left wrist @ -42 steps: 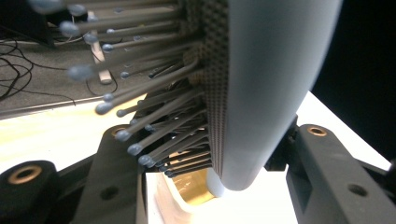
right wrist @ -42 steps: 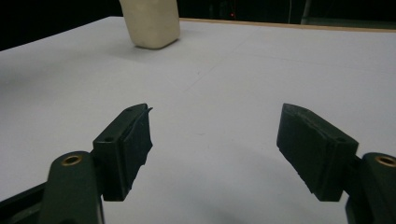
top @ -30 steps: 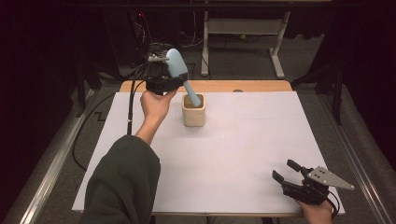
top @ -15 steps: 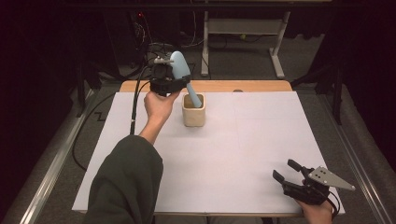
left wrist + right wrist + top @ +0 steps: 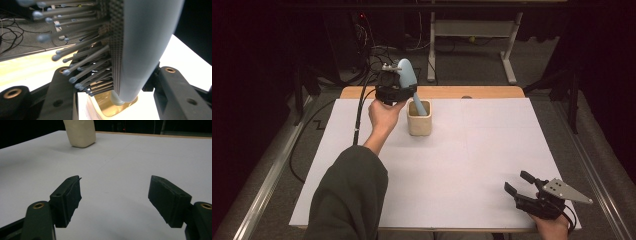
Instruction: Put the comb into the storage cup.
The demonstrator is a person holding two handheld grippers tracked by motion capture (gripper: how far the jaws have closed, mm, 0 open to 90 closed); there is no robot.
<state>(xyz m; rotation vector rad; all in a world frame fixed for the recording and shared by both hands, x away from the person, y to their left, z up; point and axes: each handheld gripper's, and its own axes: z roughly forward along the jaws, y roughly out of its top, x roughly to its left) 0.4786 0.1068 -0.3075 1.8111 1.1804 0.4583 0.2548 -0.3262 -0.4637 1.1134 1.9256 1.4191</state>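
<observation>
Over the far table edge, our raised left gripper (image 5: 398, 89) pinches a tilted hairbrush (image 5: 408, 80) whose handle dips into a cup (image 5: 419, 124); our right gripper (image 5: 523, 186) rests low, jaws spread

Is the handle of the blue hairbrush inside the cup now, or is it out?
Inside. In the high view the hairbrush leans with its handle end dipping into the cup; the left gripper is shut on its head.
</observation>
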